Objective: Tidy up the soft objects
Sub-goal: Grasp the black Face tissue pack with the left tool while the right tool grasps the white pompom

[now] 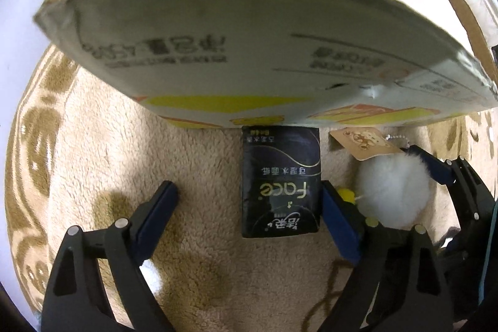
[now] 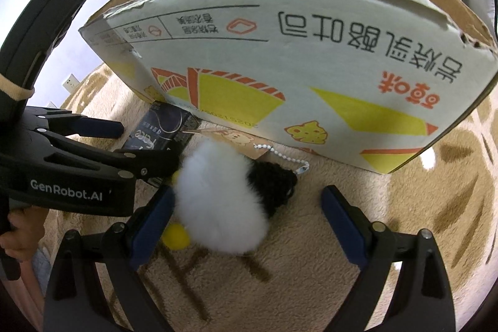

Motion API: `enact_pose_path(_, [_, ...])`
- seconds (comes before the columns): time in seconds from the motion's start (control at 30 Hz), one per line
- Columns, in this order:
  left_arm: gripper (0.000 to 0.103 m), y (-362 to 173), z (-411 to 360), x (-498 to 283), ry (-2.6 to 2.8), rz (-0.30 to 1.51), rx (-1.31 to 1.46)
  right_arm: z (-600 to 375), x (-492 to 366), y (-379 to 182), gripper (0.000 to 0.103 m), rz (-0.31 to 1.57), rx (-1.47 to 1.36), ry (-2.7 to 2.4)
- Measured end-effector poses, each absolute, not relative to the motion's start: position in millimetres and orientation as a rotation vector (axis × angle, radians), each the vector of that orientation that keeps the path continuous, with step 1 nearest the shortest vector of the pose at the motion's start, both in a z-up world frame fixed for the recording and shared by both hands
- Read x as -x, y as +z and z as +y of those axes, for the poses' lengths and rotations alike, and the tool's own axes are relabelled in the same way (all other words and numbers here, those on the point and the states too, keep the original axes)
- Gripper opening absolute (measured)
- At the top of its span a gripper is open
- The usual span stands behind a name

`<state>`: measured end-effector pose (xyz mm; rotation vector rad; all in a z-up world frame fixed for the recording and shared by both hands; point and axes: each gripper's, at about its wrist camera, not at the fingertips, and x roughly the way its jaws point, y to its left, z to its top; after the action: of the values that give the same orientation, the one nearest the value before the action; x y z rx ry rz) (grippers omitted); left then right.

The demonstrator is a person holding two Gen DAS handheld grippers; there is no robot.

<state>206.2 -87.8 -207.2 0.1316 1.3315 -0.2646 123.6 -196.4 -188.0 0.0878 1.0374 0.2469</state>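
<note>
left gripper (image 1: 249,207) spread wide, right gripper (image 2: 247,204) likewise

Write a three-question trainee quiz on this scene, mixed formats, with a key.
1. True or false: the left tool is shut on the black tissue pack.
2. Multiple choice: the white plush toy lies (A) inside the cardboard box, (B) on the beige blanket in front of the box, (C) on top of the tissue pack.
3. Fill in: the paper tag is joined to the plush by a beaded ____.

Key: 1 false, it is open around the pack. 2 B. 3 chain.
</note>
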Motion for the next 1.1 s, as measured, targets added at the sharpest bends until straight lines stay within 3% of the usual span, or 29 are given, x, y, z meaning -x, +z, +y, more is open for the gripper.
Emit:
enact_pose_path(0.23, [0.081, -203.0, -81.8, -201.3, -0.266, 1.320, -0.119, -202.8, -125.6, -184.7, 0.086, 1.038, -0.072, 0.221])
enact_pose_path(0.3, [0.078, -202.5, -81.8, -199.1, -0.269, 1.315, -0.121, -205.2, -126.3, -183.5, 0.074, 1.038, -0.061, 0.198])
enact_pose_path(0.5, [0.058, -194.0, -83.5, -188.2, -0.252, 1.297, -0.128, -214.6, -127.1, -177.7, 0.052, 1.016, -0.100, 0.186])
enact_pose_path(0.67, [0.045, -191.4, -76.5, -185.1, -0.229, 1.286, -0.125, -214.2, -126.0, -175.6, 0.049, 1.003, -0.089, 0.190])
enact_pose_path(1.1, [0.044, -175.3, -63.7, -168.6, -0.204, 1.234, -0.136, -223.0, -108.3, -155.5, 0.046, 0.927, -0.116, 0.209])
